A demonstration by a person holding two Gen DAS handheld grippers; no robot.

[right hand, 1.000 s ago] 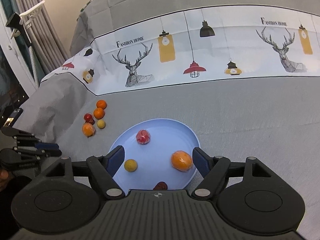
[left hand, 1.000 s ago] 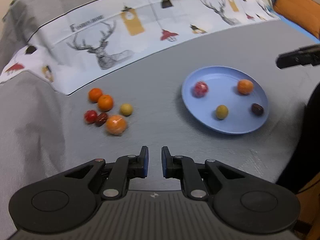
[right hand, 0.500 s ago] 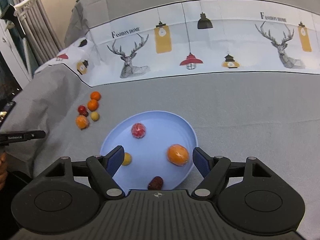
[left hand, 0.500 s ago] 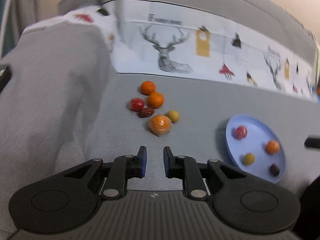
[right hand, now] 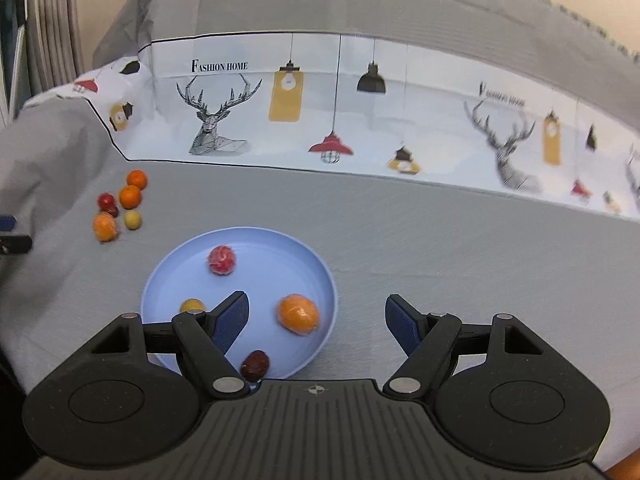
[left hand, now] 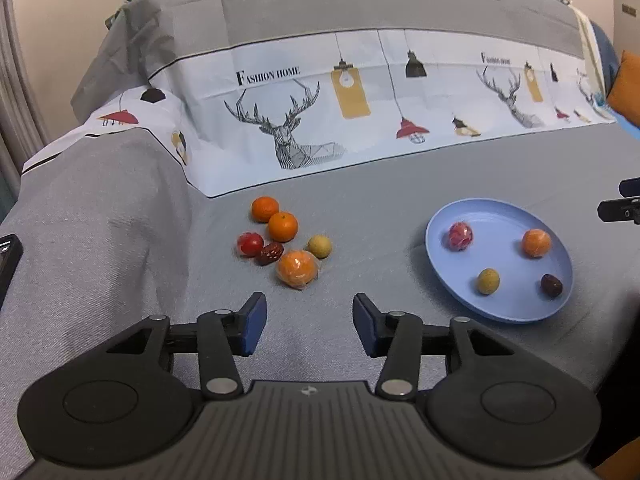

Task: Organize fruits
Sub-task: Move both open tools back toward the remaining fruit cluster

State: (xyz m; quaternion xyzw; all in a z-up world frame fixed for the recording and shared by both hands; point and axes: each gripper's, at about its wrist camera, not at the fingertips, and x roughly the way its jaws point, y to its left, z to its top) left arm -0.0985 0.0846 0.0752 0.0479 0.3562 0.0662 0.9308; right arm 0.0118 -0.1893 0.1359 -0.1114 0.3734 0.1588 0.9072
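A cluster of loose fruits lies on the grey cloth: a wrapped orange [left hand: 297,268], two tangerines [left hand: 282,226], a red fruit [left hand: 249,244], a dark date [left hand: 270,253] and a yellow fruit [left hand: 320,246]. My left gripper [left hand: 308,322] is open and empty, just short of the wrapped orange. A blue plate [left hand: 516,308] to the right holds a red wrapped fruit [left hand: 460,236], an orange [left hand: 536,243], a yellow fruit [left hand: 488,281] and a date [left hand: 552,285]. My right gripper [right hand: 318,324] is open and empty over the plate's [right hand: 320,276] near right rim, beside the orange [right hand: 298,314].
A white printed band with deer and lamps [left hand: 360,112] runs along the far side of the cloth. The cloth drops off at the left [left hand: 80,208]. A dark phone-like object [left hand: 6,260] sits at the left edge. An orange cushion [left hand: 626,84] is far right.
My left gripper has opened from nearly shut and swung to face the loose fruit cluster. My right gripper has drifted right and a little closer over the plate.
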